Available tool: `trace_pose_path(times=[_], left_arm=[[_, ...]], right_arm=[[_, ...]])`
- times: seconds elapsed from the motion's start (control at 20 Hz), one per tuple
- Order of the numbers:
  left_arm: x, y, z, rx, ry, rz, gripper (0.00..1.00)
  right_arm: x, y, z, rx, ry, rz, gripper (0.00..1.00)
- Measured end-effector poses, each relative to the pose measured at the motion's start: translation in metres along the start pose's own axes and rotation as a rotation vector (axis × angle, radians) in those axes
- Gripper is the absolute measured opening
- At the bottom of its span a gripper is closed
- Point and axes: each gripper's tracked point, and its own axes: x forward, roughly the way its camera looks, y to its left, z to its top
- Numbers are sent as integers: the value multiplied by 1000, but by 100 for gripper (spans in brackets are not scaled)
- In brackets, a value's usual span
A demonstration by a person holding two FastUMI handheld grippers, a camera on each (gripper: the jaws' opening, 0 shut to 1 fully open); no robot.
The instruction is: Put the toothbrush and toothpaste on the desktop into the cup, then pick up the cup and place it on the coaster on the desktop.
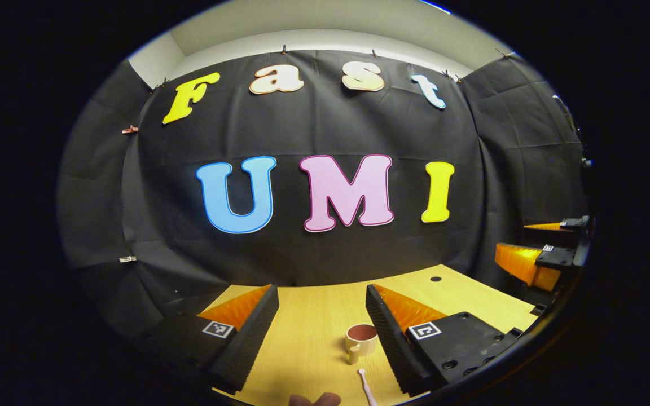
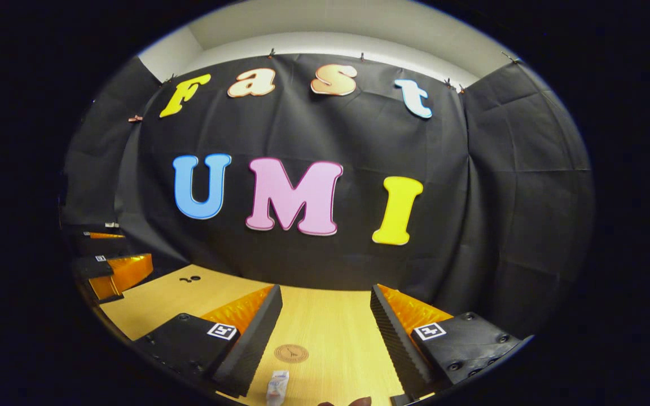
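wooden tabletop [image 1: 313, 316]; both grippers' fingers spread, nothing between. toothbrush [image 1: 367, 385] & toothpaste [image 2: 277, 388] cut off at btm edge; cup [image 1: 361, 340] upright.

Wooden desktop [image 1: 313, 316], light grain, w/ a small dark hole [image 1: 435, 278] near its far edge; two small holes [image 2: 190, 278] close together in right gripper view. Black cloth wall [image 2: 471, 225] behind, hung by clips; pale ceiling [image 1: 325, 22] above, probably plain.

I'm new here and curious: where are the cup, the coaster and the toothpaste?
cup [image 1: 361, 339]: left gripper view, outer wall.
coaster [image 2: 291, 353]: right gripper view, top face.
toothpaste [image 2: 277, 387]: right gripper view, tube body.
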Motion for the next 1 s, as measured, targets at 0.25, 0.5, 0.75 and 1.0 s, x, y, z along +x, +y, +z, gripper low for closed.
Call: trace_pose_path(times=[0.25,0.5,0.75,1.0], left_arm=[[-15,18,-20,13,46,18,96],[-32,34,-47,26,110,47,97],[-48,40,-64,53,138,69,98],[-60,45,-77,59,145,74,98]], right_arm=[[-6,25,-66,-9,179,19,97],[-7,52,-155,7,422,47,97],[-8,81,-237,49,659,72,96],[-4,88,-305,-12,875,59,96]])
